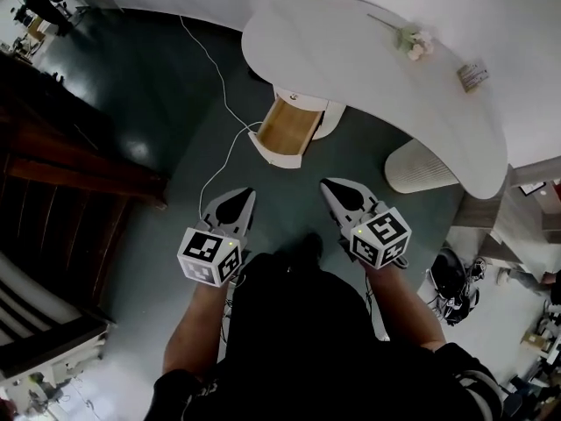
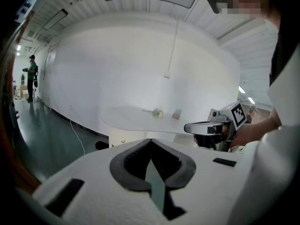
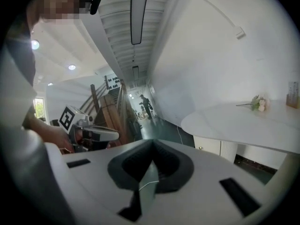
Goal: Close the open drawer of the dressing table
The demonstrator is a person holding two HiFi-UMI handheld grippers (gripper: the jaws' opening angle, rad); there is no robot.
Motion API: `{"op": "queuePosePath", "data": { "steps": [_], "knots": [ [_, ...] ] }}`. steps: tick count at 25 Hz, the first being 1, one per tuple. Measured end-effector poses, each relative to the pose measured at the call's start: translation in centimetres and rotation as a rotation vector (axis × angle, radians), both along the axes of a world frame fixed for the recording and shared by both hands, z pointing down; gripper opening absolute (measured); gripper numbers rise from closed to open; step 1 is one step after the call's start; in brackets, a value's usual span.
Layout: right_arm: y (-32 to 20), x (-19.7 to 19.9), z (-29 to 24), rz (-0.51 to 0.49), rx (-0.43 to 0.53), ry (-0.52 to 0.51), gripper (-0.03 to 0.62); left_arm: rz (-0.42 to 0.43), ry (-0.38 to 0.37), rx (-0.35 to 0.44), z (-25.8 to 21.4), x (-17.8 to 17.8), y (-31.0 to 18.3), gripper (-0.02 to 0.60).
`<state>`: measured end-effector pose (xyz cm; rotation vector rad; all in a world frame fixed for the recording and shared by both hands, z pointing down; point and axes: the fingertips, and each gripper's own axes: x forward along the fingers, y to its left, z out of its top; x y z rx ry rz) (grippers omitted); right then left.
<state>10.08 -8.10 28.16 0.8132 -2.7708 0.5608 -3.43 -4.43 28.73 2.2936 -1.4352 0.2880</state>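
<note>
Head view: drawer (image 1: 285, 128) stands pulled out, bare wood inside, under the edge of the white curved surface (image 1: 351, 51). Left claw (image 1: 246, 193) and right claw (image 1: 327, 185) are side by side above the dark floor (image 1: 166, 103). Both point toward the drawer front, near it but not touching. A flower (image 1: 414, 42) lies on the surface.

Left gripper view: left claw tips together, nothing between them.

Right gripper view: right claw tips together, nothing held. The surface is ahead to the right.
</note>
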Motion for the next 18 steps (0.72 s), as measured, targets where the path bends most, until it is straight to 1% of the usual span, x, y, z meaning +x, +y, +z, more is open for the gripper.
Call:
{"op": "queuePosePath", "data": {
  "steps": [3,6,8,11,13,18],
  "knots": [
    [-1.6,-1.2,2.1,-0.032,-0.028,0.028,0.005,-0.007,-0.013,-0.005,1.1,-1.0,-1.6,0.005],
    [-2.8,-2.6,4.2,-0.057,-0.068,0.057,0.005,-0.033,0.019,-0.020,2.9,-2.2,-3.3,0.005],
    [-3.6,-3.8,5.8,-0.070,-0.093,0.088,0.005,-0.035,0.028,-0.031,4.6,-3.3,-4.5,0.005],
    [-4.8,-6.7,8.2,-0.083,-0.131,0.109,0.005,-0.030,0.018,-0.053,7.6,-5.5,-5.9,0.005],
    [-5.7,-8.5,9.7,-0.088,-0.155,0.117,0.006,-0.024,0.025,-0.077,9.7,-6.4,-6.9,0.005],
    [-7.7,-11.9,13.1,-0.112,-0.153,0.161,0.006,0.009,0.051,-0.101,13.9,-8.2,-9.3,0.005]
  ]
}}
